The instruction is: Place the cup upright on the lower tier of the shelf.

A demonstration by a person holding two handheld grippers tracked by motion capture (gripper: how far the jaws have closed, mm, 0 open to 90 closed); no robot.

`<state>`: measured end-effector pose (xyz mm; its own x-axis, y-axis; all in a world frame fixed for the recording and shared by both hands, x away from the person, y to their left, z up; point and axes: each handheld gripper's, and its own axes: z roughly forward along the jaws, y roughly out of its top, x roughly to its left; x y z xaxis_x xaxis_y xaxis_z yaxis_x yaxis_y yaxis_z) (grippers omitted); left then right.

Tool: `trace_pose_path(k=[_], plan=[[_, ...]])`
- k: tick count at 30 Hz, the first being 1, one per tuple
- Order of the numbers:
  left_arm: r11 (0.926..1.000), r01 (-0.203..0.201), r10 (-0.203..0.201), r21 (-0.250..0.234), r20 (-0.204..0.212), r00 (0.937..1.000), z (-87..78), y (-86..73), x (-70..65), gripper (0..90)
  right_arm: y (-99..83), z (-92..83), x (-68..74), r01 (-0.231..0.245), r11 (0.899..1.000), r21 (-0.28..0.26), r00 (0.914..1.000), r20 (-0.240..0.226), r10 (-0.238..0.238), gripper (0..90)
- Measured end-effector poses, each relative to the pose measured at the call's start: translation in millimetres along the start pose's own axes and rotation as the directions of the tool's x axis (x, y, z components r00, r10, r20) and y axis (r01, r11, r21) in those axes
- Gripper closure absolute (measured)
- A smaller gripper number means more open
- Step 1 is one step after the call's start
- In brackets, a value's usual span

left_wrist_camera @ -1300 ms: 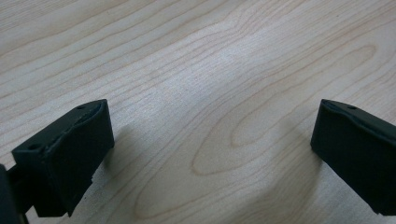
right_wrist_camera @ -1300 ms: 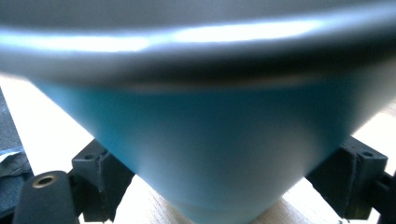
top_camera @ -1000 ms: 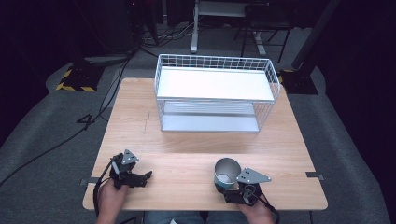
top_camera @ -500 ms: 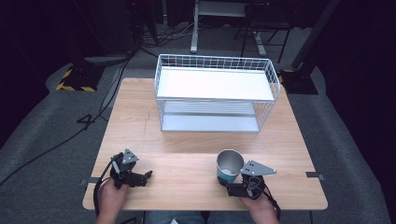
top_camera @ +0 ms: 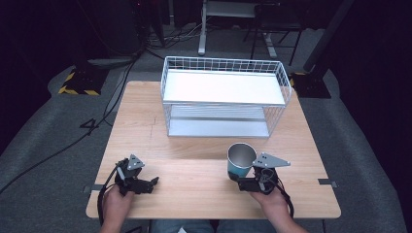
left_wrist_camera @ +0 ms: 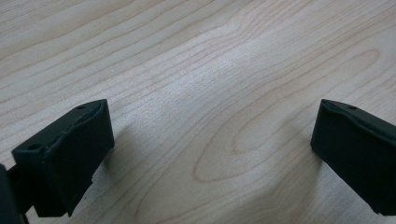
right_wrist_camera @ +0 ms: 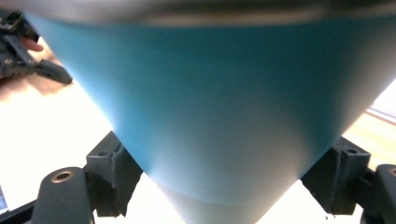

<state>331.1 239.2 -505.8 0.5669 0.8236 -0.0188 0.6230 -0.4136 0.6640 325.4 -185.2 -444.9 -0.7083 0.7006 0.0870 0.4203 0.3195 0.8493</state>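
A teal cup (top_camera: 240,160) with a steel rim and inside stands mouth up at the front right of the wooden table (top_camera: 194,155). My right gripper (top_camera: 241,178) is shut on its lower part. In the right gripper view the cup (right_wrist_camera: 210,93) looms large, its narrow base held by the right gripper (right_wrist_camera: 224,172) with one jaw on each side. My left gripper (top_camera: 154,182) rests low at the front left, pointing right. It is open, and in the left gripper view the left gripper (left_wrist_camera: 210,140) has only bare wood between its jaws.
A white wire basket shelf (top_camera: 223,87) with two white levels stands at the back middle of the table. Dark floor, cables and stand legs lie beyond the far edge. The left hand and its gripper (right_wrist_camera: 28,56) appear at the upper left of the right gripper view.
The right gripper has carried the cup a little forward and up, away from the front edge. The left gripper has stayed in place.
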Motion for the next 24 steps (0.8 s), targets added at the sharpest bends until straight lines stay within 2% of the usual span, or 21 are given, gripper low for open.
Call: trace_pose_path(k=[7, 24], plan=[[1.0, 0.004, -0.004, 0.001, 0.002, 1.0, 0.3, 0.3, -0.2, 0.0, 20.1, 8.7, -12.5, -0.007, 1.0, -0.002, 0.9997, 0.024, 0.007, 22.5], [1.0, 0.005, -0.005, 0.001, 0.0, 1.0, 0.4, 0.5, -0.2, 0.0, 47.6, 37.8, -35.7, 0.003, 1.0, -0.009, 0.9952, 0.098, -0.002, 22.4]])
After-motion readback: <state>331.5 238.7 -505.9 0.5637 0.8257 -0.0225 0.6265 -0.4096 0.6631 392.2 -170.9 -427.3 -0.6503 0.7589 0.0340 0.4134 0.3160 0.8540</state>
